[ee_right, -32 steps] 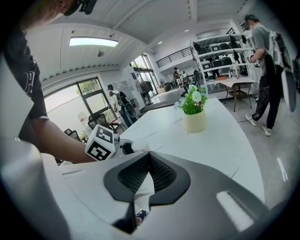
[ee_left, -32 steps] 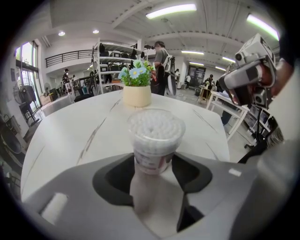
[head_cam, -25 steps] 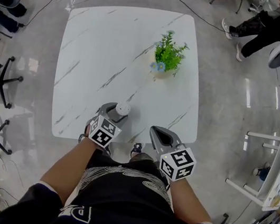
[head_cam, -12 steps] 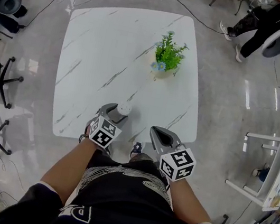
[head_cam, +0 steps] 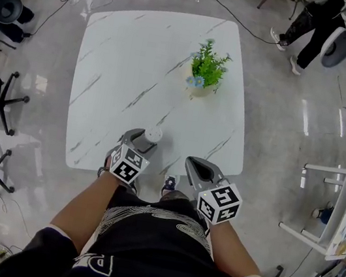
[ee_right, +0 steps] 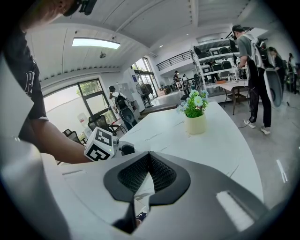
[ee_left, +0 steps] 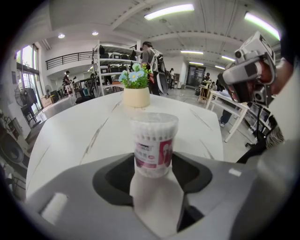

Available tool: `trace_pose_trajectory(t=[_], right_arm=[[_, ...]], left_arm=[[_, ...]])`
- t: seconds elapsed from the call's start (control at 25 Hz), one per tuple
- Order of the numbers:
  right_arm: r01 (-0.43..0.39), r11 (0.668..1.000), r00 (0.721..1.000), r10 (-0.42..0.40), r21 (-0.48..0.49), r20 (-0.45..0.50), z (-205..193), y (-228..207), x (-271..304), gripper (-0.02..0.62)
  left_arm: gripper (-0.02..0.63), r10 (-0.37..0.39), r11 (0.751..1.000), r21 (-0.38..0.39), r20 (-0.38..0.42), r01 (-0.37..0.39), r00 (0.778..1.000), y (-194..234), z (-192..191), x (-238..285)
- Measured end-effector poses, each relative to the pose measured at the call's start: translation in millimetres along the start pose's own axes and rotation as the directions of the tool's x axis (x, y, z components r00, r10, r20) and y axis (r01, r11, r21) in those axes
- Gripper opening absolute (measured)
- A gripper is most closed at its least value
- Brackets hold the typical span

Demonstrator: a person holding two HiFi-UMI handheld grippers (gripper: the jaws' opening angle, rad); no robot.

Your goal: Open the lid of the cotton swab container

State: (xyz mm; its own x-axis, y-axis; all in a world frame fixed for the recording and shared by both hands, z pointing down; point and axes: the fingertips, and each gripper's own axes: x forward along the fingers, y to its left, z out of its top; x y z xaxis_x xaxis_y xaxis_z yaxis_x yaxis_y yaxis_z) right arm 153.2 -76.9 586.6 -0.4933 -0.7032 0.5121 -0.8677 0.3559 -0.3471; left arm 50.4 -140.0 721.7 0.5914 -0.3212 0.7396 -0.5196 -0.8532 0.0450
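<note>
Left gripper is clamped on the low part of the cotton swab container. The container stands upright on the marble-look table, close to the front edge. It's a clear, thin plastic tub packed with swabs, so my guess is it's super light, a bit slick, and would squash if you squeeze hard. That low grip should steady the body. The lid is still on, and I'd go for its rim up top. The pink label has print and a small picture, but it's too blurry to read, so no brand. Right gripper has its jaws pressed together with nothing in them, near the table's front edge.
</note>
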Motion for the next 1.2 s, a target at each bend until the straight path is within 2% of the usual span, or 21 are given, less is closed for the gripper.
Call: trace_pose_trajectory(t=[0.76, 1.0, 1.2], right_arm=[[0.015, 1.000, 1.000, -0.015, -0.016, 0.017, 3.5, 5.0, -10.3, 0.000], [0.026, 0.999, 0.999, -0.025, -0.033, 0.037, 15.4, 5.3, -11.6, 0.000], [0.030, 0.998, 0.997, -0.025, -0.056, 0.078, 39.1, 11.1, -14.3, 0.000]], left_arm=[[0.295, -0.007, 1.000, 0.024, 0.016, 0.006, 1.000, -5.0, 4.6, -9.3], [0.295, -0.001, 1.000, 0.021, 0.054, 0.000, 0.999, 0.1, 12.5, -19.1], [0.295, 0.029, 1.000, 0.007, 0.126, -0.030, 0.992, 13.9, 33.6, -43.0]])
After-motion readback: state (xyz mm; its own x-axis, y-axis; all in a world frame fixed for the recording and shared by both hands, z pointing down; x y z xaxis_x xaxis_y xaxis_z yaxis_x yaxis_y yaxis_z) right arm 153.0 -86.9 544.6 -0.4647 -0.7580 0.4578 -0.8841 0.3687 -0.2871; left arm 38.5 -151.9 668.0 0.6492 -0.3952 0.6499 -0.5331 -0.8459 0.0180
